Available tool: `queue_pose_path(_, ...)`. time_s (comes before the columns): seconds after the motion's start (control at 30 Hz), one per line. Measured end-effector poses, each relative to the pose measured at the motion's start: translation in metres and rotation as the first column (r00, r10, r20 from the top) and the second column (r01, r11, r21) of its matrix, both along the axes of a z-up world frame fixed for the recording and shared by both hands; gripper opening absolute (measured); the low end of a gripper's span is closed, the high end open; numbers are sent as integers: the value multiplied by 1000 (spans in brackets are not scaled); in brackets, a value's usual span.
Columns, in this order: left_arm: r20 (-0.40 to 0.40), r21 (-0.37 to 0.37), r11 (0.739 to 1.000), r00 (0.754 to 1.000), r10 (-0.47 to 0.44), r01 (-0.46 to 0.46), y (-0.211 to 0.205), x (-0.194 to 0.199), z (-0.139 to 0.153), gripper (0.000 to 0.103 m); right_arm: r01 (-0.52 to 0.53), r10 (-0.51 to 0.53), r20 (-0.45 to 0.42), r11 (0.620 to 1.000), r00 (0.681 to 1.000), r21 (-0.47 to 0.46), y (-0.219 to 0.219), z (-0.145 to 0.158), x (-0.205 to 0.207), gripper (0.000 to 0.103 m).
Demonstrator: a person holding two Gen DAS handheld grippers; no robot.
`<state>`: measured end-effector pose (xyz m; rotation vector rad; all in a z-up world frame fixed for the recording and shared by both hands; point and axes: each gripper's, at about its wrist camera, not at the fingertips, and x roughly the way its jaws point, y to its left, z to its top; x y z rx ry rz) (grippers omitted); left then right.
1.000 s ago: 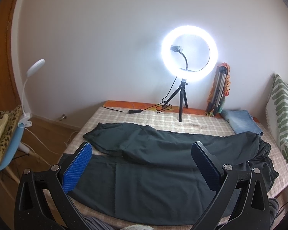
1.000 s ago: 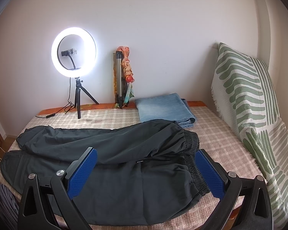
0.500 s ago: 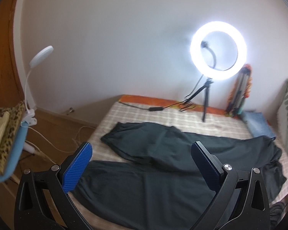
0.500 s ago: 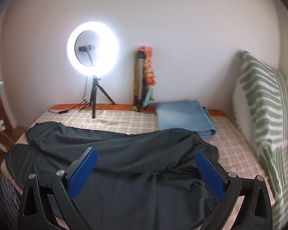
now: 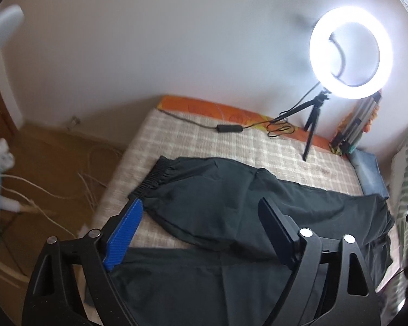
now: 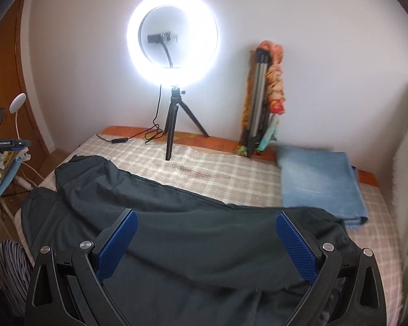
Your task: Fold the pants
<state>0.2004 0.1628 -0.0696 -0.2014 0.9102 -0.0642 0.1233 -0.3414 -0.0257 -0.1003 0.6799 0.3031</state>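
Both tools have dropped closer over the dark pants [image 5: 258, 206] spread across the bed [image 5: 204, 141]: left tool [image 5: 201, 233] near the far leg cuff, right tool [image 6: 204, 241] nearer the waist, each gaping, empty, so grasping looks imminent

One pair of dark pants [image 5: 231, 206] lies on one bed [image 5: 193, 141], with two legs showing. One lit ring lamp [image 6: 173, 40] stands on one small tripod [image 6: 174, 125]. One folded tripod [image 6: 255, 108] leans at the wall. One folded pair of jeans [image 6: 321, 182] lies there. One cable [image 5: 228, 128] runs across. Two tongs: left [image 5: 201, 233], right [image 6: 204, 244], each with two fingers.
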Motion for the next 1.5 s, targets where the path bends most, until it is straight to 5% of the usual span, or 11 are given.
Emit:
queue_pose_path(0.33,-161,-21,999,986,45,-49,22,90,-65,82,-117,116,-167,993,979,1,32,-44,105,93)
queue_pose_path(0.67,-228,27,997,971,73,-69,28,143,-118,78,-231,220,-334,973,916,6,66,-116,180,89)
queue_pose_path(1.17,-242,117,991,966,92,-65,36,175,-151,79,-368,299,-408,924,863,-103,101,-168,202,97)
queue_pose_path(1.27,-222,146,989,973,58,-25,27,175,-148,60,-377,297,-402,916,866,-137,106,-170,199,97)
queue_pose_path(1.3,-218,153,988,975,37,-4,23,175,-146,48,-377,296,-400,916,867,-139,107,-170,198,95)
queue_pose_path(1.4,-214,175,984,977,4,35,13,175,-142,31,-381,302,-400,915,866,-133,110,-168,195,83)
queue_pose_path(1.47,-206,208,977,978,-5,49,5,174,-142,28,-394,317,-396,910,862,-130,113,-165,190,63)
queue_pose_path(1.5,-202,212,976,979,-10,53,3,173,-142,26,-405,329,-396,906,857,-125,117,-163,187,44)
